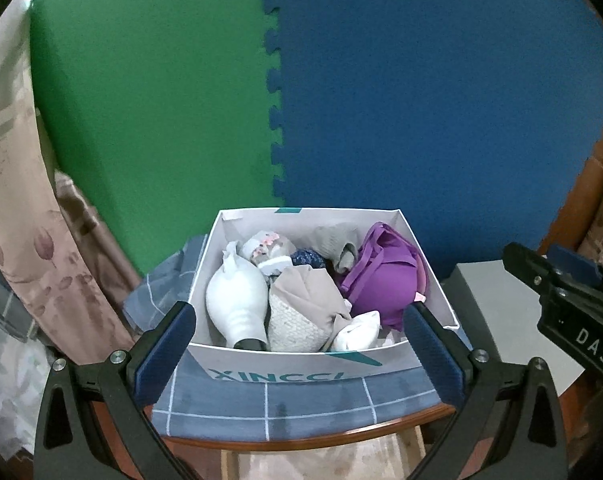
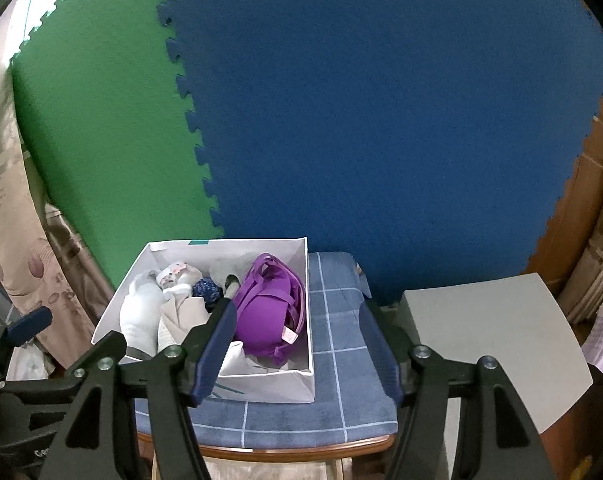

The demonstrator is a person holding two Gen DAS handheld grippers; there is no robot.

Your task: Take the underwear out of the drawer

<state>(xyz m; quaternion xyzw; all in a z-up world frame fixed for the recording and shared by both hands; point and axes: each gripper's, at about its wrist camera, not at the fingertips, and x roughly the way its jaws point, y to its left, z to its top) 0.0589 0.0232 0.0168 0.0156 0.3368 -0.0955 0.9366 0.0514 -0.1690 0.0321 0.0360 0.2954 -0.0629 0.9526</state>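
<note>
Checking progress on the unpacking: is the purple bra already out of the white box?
No, the purple bra still lies inside the white box, against its right wall, with neither tool holding it.

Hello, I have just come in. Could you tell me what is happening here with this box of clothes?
A person holds a gripper in each hand above a white box that is full of underwear and socks and sits on a blue checked cushion. The left gripper and the right gripper are both open and hold nothing. A purple bra lies at the right side of the box, a white garment at the left. Nothing has been taken out yet, as far as the views show.
</note>
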